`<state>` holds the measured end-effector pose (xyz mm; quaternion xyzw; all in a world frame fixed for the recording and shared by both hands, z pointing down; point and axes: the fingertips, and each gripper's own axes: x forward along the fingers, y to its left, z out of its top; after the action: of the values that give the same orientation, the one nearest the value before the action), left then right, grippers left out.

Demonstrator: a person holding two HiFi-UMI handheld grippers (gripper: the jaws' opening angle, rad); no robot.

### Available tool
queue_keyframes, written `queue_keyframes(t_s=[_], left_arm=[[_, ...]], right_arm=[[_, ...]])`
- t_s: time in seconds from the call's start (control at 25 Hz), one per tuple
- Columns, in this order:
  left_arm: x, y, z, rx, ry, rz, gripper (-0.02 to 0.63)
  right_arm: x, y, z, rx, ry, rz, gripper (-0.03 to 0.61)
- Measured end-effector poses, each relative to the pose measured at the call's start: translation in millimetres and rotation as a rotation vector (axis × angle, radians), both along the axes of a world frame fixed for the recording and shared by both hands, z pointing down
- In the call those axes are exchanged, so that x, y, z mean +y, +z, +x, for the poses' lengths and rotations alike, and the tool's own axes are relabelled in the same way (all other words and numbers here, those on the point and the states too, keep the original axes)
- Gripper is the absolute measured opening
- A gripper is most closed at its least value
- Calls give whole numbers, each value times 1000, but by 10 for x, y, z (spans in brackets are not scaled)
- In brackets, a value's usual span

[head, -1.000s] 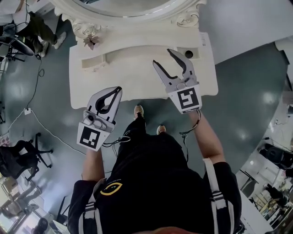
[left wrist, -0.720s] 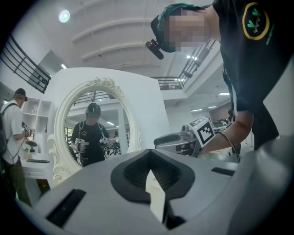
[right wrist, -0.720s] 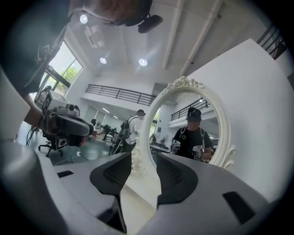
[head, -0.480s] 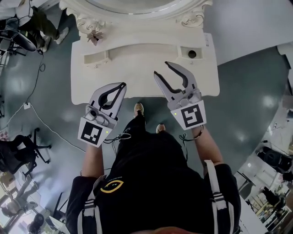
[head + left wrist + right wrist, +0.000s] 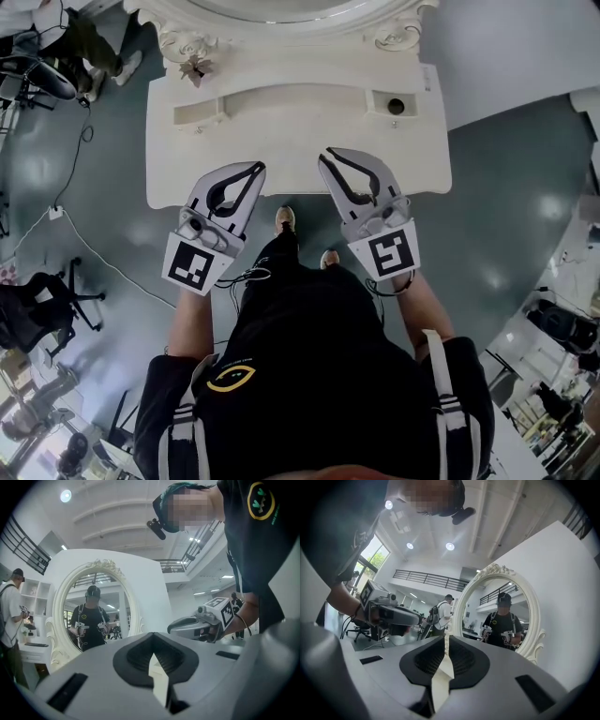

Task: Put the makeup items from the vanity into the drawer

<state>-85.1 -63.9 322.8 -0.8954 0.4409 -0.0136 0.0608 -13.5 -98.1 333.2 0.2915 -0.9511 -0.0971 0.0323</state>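
Vanity surface (image 5: 281,122), front edge: left gripper (image 5: 260,167), fingers clenched, empty; right gripper (image 5: 325,156), fingers closing, nothing between.

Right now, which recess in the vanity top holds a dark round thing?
The small square recess at the right end holds the dark round thing; the long recess left of it shows none.

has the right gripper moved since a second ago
Yes. The right gripper has pulled back across the vanity top toward its front edge, its empty jaws closing.
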Motion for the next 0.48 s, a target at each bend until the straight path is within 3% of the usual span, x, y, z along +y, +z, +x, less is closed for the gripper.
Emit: queue_keyframes(t_s=[0.08, 0.48], left_arm=[[5, -2, 11, 2, 2, -1, 18], [10, 26, 17, -7, 8, -8, 18]], right_arm=[[4, 12, -4, -4, -3, -4, 23], [-10, 44, -25, -16, -2, -8, 21]])
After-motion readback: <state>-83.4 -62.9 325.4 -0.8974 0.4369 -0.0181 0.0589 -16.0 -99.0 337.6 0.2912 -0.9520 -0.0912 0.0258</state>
